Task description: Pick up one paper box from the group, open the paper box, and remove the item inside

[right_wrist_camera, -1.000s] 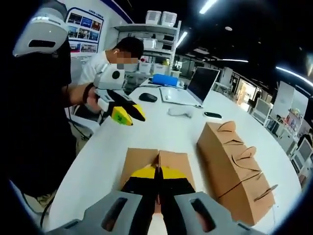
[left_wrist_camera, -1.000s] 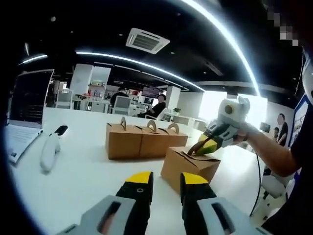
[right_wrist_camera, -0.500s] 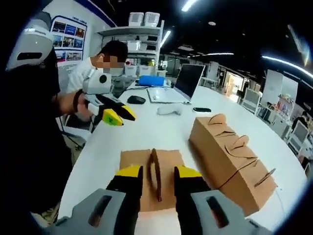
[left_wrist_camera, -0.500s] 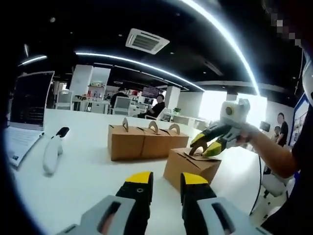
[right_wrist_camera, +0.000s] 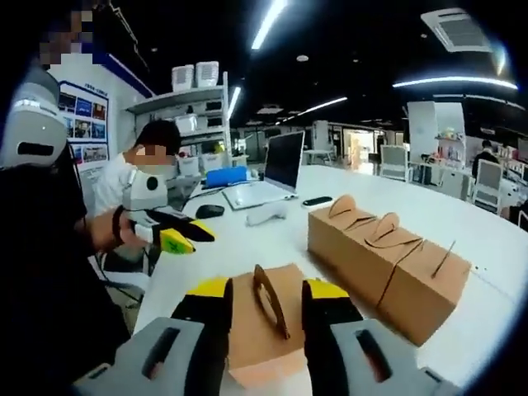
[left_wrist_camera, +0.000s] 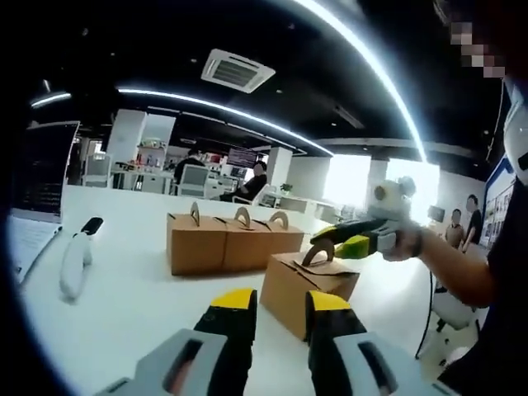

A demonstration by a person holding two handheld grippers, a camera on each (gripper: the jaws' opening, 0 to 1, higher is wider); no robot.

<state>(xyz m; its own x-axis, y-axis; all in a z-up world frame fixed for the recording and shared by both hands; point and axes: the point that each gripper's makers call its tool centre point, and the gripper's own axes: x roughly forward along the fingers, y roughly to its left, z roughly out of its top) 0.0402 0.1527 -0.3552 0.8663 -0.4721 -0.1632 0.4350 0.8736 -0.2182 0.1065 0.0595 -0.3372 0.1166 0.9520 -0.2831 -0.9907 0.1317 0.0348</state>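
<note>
Right gripper (right_wrist_camera: 264,299) is spread open around the upright handle (right_wrist_camera: 271,301) of the lone box (right_wrist_camera: 266,330), one jaw on each side of it and neither seeming to touch it. That box sits on the white tabletop (right_wrist_camera: 272,239), apart from the row of three boxes (right_wrist_camera: 386,256) to its right in the right gripper view.

To open it well, I judge the jaws should close on the handle tab low down, near the lid seam, and pull one flap aside rather than straight up, so the light cardboard unhooks instead of the whole box lifting (a steadying hold from the other side would help).

Left gripper (left_wrist_camera: 275,307) hangs nearer, short of the box (left_wrist_camera: 308,285), its jaws parted a little and holding nothing. In the left gripper view the right gripper (left_wrist_camera: 342,241) lies nearly level just over the handle, a forearm stretched in behind it. Beyond, a laptop (right_wrist_camera: 268,172) and a phone (right_wrist_camera: 317,200) lie on the tabletop.
</note>
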